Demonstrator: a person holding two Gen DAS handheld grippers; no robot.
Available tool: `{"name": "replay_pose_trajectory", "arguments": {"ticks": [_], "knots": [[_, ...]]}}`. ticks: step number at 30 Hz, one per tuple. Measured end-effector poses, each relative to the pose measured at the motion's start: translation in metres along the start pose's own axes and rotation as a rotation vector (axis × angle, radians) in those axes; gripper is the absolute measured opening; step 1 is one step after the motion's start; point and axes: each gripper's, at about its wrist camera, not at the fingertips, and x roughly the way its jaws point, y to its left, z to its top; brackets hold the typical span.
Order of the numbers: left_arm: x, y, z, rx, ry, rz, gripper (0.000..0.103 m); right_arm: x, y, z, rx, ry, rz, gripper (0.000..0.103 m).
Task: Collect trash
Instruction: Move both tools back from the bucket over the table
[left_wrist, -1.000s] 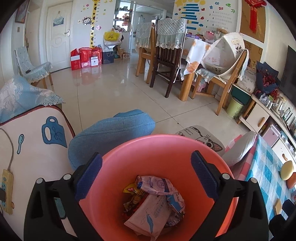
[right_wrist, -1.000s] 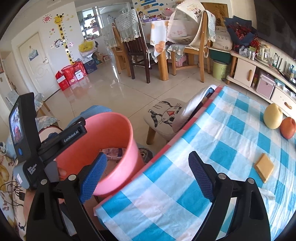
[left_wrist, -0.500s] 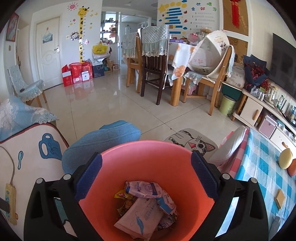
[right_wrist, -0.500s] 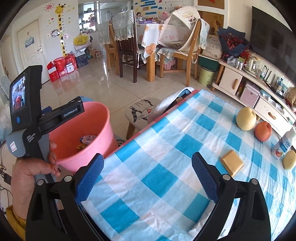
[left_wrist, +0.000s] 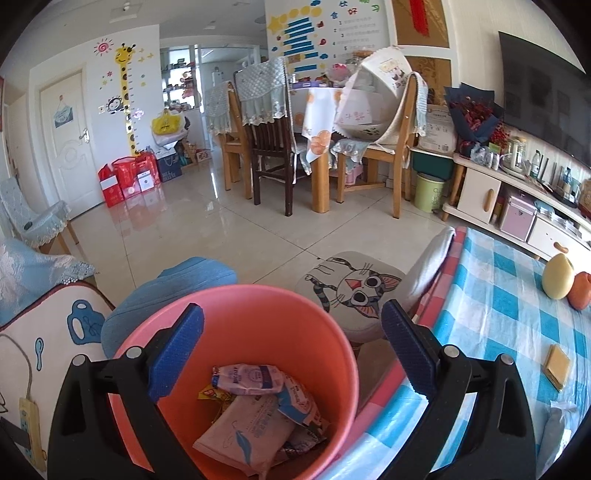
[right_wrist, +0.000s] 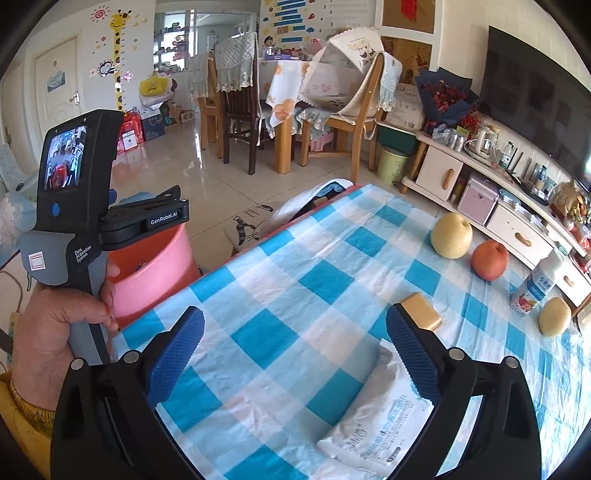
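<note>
Beside the checked table (right_wrist: 332, 280), on its left edge as the right wrist view showed it, a pink bucket (left_wrist: 266, 332) stood low against the blue-and-white cloth, and it already held several crumpled wrappers (left_wrist: 258, 410), a pale flat packet lying uppermost among them. Over that bucket hung the left gripper (left_wrist: 291, 350), its blue pads spread wide to either side of the rim and pressing on nothing; in the right wrist view a hand (right_wrist: 55, 332) clutched its grey handle, with a yellow sleeve at the wrist. Above the tablecloth the right gripper (right_wrist: 295, 350) stood with its jaws at their widest, having just been opening, and no thing was caught between them. A white wipes packet (right_wrist: 369, 424) lay flat on the cloth below and a little right of that gap, partly hidden by the right finger (right_wrist: 413, 354), not touched by either pad so far as could be told. Just past the same finger lay a small tan block (right_wrist: 421, 314). Farther along the table sat a yellow pear (right_wrist: 452, 236) with a red apple (right_wrist: 489, 260) just beside it, then a small milk carton (right_wrist: 537, 288) and a second yellow fruit (right_wrist: 554, 315) near the far edge. Off the table's end a stool with a cartoon cat cushion (left_wrist: 354, 288) stood on the tiled floor, near the bucket.
</note>
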Motion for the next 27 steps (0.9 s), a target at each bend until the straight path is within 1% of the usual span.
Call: {"name": "replay_pose_trajectory", "arguments": {"ticks": [3, 7, 17, 23, 27], "knots": [[-0.003, -0.014, -0.001, 0.03, -0.008, -0.014, 0.097, -0.005, -0.009, -0.003, 0.007, -0.011, -0.016, 0.098], [-0.008, -0.032, -0.003, 0.071, -0.016, -0.03, 0.097, -0.009, -0.02, -0.01, 0.016, -0.016, -0.057, 0.098], [-0.019, -0.069, -0.013, 0.152, -0.029, -0.078, 0.097, -0.012, -0.059, -0.03, 0.097, 0.026, -0.105, 0.098], [-0.021, -0.087, -0.019, 0.191, -0.023, -0.105, 0.097, -0.013, -0.071, -0.038, 0.12, 0.054, -0.102, 0.098], [-0.019, -0.096, -0.022, 0.193, -0.01, -0.165, 0.097, -0.012, -0.079, -0.044, 0.144, 0.081, -0.089, 0.098]]}}
